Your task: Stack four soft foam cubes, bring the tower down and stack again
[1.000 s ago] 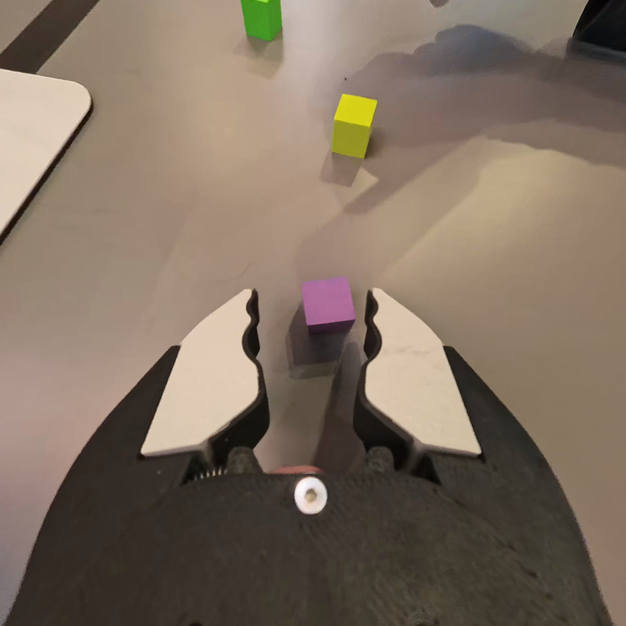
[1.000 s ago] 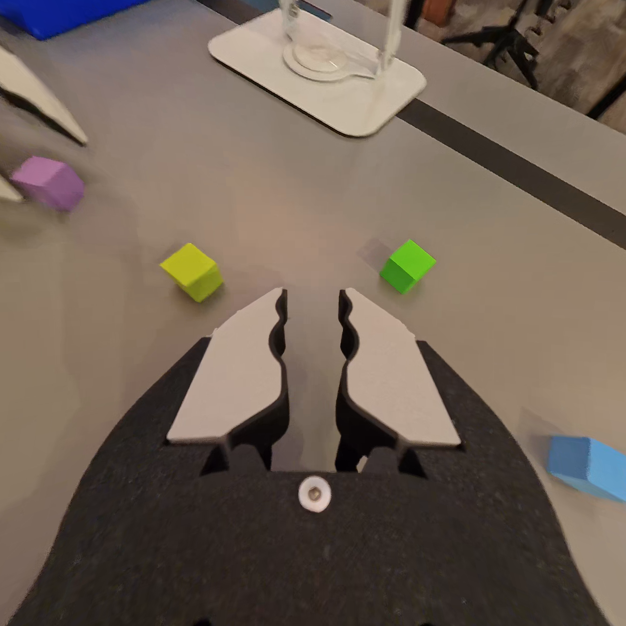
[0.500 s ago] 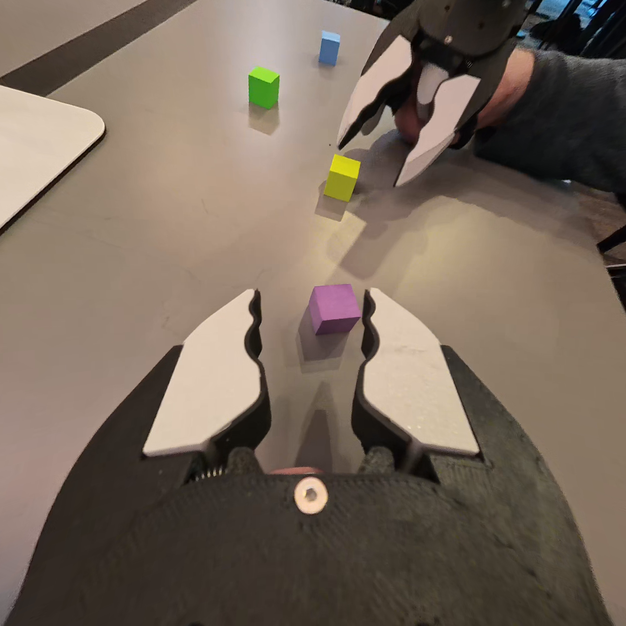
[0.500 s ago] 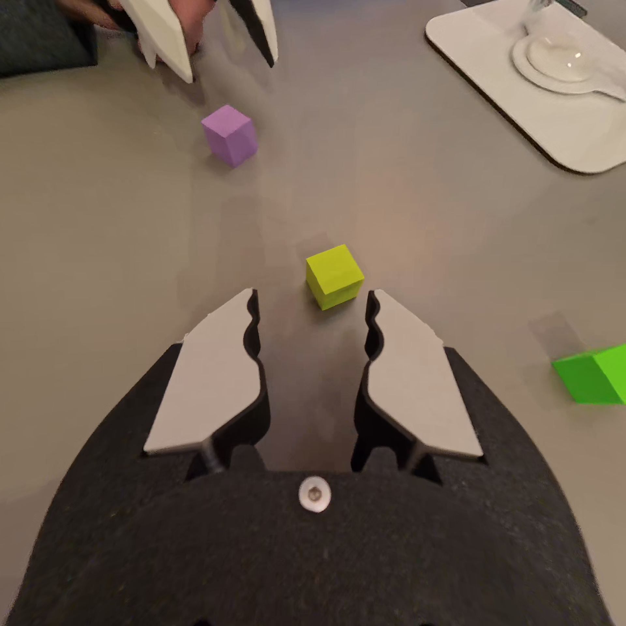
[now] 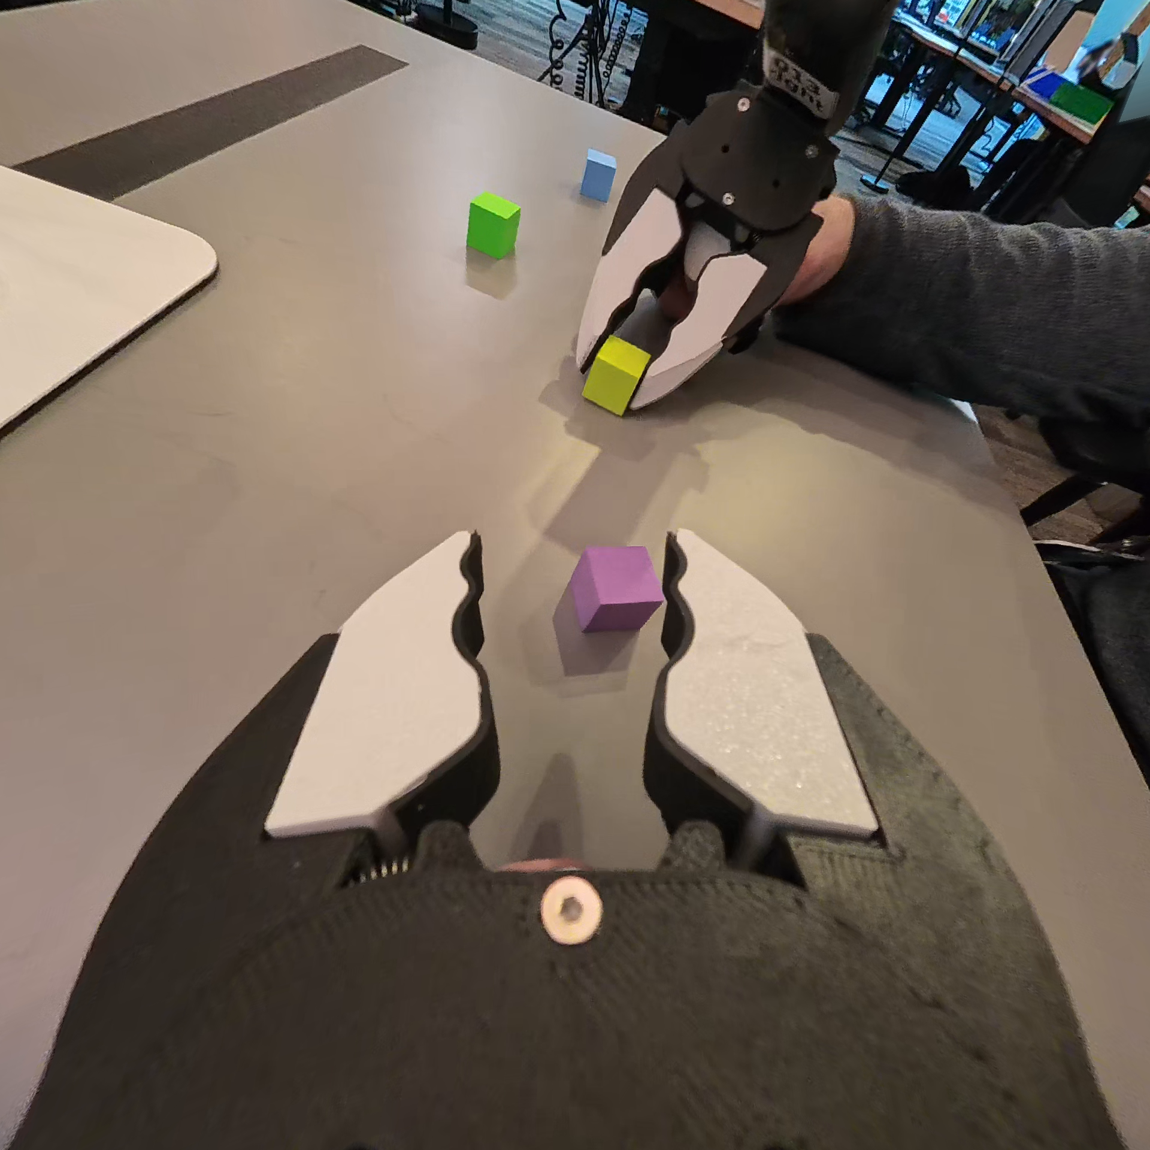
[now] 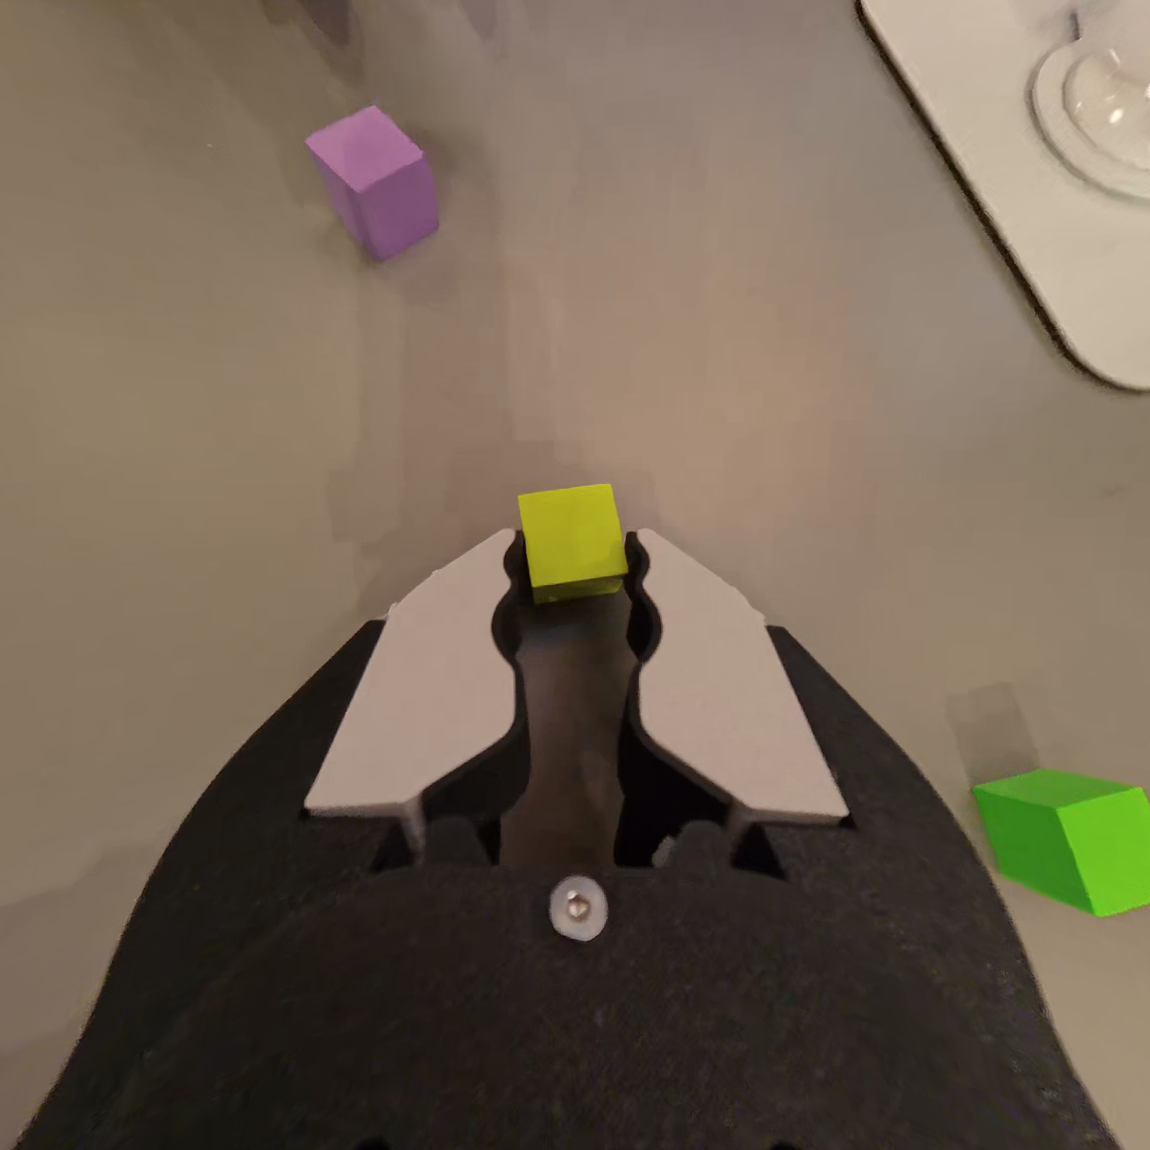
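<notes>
Cubes lie scattered over the grey table (image 5: 249,435), none stacked on another, and I place them all from the purple cube (image 5: 613,588); that one sits on the table between the fingertips of my left tongs (image 5: 571,582), close against the right-hand finger (image 5: 734,659) with a clear gap to the other, so these tongs stand spread and grip nothing; beyond the purple cube and a little to its right, my right tongs (image 5: 616,373) reach down to the table and pinch the yellow cube (image 5: 615,375), a pad on each side of it; in the right wrist view the yellow cube (image 6: 571,538) sits at the very tips, both pads (image 6: 635,560) against its sides; farther beyond the purple cube and to its left stands the green cube (image 5: 493,224), on its own; the blue cube (image 5: 598,175) stands farthest from the purple one, past the green, near the table's far edge; well to the left of the purple cube lies a white board (image 5: 81,280) with rounded corners; in the right wrist view that board (image 6: 995,186) carries a clear glass piece (image 6: 1101,118); my sleeve (image 5: 971,299) runs off to the right behind the right tongs
</notes>
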Demonstrator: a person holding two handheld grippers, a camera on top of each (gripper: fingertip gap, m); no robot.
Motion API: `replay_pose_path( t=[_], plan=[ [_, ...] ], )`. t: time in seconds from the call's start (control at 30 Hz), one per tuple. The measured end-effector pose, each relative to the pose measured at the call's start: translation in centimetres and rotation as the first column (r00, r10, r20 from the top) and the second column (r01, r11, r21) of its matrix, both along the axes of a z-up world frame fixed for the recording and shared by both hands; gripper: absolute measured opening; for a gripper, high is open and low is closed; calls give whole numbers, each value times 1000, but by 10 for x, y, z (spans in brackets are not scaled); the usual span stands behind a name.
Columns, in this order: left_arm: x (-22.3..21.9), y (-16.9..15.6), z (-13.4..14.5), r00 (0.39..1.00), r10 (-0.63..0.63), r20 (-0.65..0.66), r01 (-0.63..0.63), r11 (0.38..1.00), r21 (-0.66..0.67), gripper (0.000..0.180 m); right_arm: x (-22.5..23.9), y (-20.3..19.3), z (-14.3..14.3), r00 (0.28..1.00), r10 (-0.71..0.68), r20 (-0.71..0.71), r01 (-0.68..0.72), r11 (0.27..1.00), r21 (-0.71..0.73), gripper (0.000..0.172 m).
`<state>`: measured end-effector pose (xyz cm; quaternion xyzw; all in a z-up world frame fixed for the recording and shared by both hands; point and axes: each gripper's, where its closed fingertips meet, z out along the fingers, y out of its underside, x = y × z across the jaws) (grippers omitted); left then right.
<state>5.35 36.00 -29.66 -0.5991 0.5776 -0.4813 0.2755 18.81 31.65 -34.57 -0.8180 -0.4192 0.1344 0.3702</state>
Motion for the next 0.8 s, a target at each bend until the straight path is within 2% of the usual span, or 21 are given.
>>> replay_pose_path(
  t=[0.1,0.3,0.53,0.8],
  plan=[
    [-1,4,3,1000,21,20,-21,1000,-6,55,-27,-2,21,992,87,-94,-82,995,59,29],
    [-3,8,9,997,40,62,-38,999,-34,54,-83,3,45,956,279,-91,-273,959,72,29],
    [-7,15,18,990,65,125,-54,995,-89,54,-116,10,50,894,444,-58,-442,896,43,30],
    [-7,18,21,986,76,147,-60,992,-111,54,-129,13,50,848,527,-52,-526,850,26,30]
  ],
)
